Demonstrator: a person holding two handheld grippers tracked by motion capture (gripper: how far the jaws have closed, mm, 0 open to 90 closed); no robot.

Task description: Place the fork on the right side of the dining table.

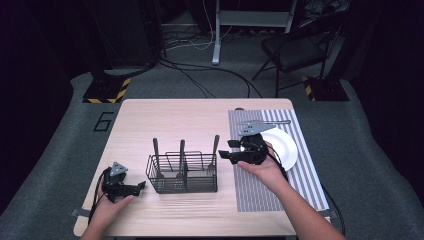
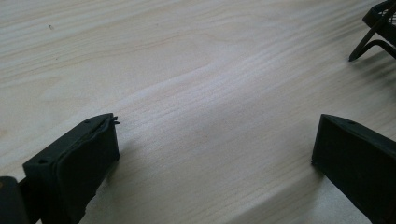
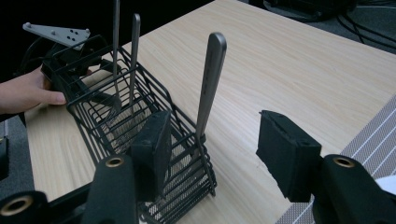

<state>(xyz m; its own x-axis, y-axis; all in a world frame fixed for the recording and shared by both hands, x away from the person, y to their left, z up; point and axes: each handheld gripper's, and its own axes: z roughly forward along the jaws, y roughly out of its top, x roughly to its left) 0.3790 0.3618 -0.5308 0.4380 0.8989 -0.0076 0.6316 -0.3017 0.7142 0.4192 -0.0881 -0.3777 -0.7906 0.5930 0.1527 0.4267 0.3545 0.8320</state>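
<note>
Fingers spread on my right gripper (image 3: 210, 149), hovering just right of the wire caddy (image 1: 182, 173) — three utensil handles (image 1: 216, 145) upright inside. My left gripper (image 2: 215, 154) sits low just left of the caddy, fingers wide apart too — nothing between them but table (image 2: 187, 70).

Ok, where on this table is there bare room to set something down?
The widest bare wood lies behind the wire basket, running to the far edge of the table. Its front strip, between the left hand-held gripper and the striped mat, is also bare. It is crowded on the mat, around the white plate and the right hand-held gripper.
</note>
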